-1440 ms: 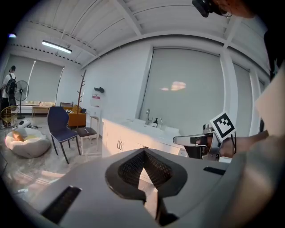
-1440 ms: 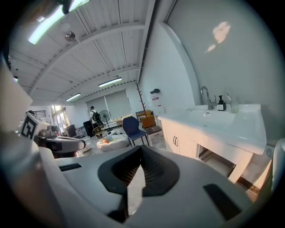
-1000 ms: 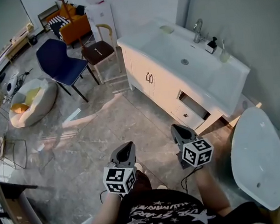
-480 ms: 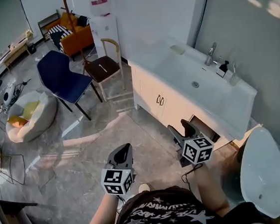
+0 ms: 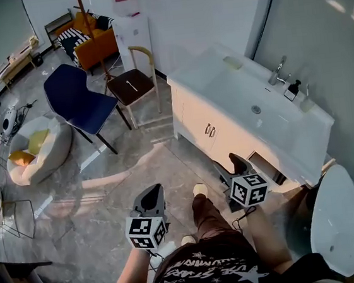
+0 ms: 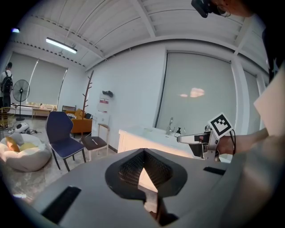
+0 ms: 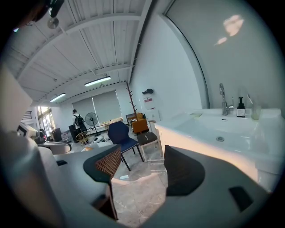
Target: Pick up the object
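The right gripper [image 5: 230, 163] is held near the cabinet [image 5: 206, 127], its jaws opening with nothing between them. The left gripper [image 5: 152, 199] is closed and empty above the floor [image 5: 101, 200]. Which object is meant cannot be told.

The grey marbled floor [image 5: 108, 202] carries a navy chair [image 5: 73, 95], a wooden chair with a brown seat [image 5: 129, 86], a white beanbag [image 5: 51, 149], an orange sofa [image 5: 97, 42] and a white vanity cabinet [image 5: 220, 126]. On the vanity's surface [image 5: 221, 85], a dark pump bottle [image 5: 293, 90] stands just beside the tap [image 5: 278, 70].
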Available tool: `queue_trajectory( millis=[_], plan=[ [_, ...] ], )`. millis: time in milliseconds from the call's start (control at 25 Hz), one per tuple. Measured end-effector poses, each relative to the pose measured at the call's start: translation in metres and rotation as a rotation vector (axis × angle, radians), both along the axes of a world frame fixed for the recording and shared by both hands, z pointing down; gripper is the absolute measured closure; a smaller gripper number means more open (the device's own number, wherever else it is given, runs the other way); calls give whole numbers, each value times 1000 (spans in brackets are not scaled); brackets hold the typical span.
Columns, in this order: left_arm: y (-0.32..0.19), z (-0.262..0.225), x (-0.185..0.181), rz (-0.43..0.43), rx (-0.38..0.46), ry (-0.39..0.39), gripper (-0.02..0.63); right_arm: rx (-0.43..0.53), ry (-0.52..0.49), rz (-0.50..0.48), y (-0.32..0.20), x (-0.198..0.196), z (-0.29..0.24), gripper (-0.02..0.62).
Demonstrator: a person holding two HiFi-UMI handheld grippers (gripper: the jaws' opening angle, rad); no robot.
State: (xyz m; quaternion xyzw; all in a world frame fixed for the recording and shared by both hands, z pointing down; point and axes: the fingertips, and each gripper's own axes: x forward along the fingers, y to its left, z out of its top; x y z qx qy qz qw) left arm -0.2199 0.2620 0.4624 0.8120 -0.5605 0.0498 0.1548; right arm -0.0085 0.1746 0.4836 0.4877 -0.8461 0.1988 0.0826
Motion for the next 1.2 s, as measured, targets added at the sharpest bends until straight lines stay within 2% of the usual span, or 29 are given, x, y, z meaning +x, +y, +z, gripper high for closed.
queue_trajectory(
  millis=[200,480,880,1200],
  plan=[
    [-43,3,-2,-14,-3,-17,589,-19,-3,-6,-48,-2,16,301],
    [-134,16,2,-25,-45,-46,589,-33,-28,-12,-147,3,26,301],
    [-295,6,57,30,-62,-87,589,-44,-39,31,-309,50,25,301],
    [-387,5,89,44,-61,-105,589,-71,-62,38,-392,77,36,301]
  ],
)
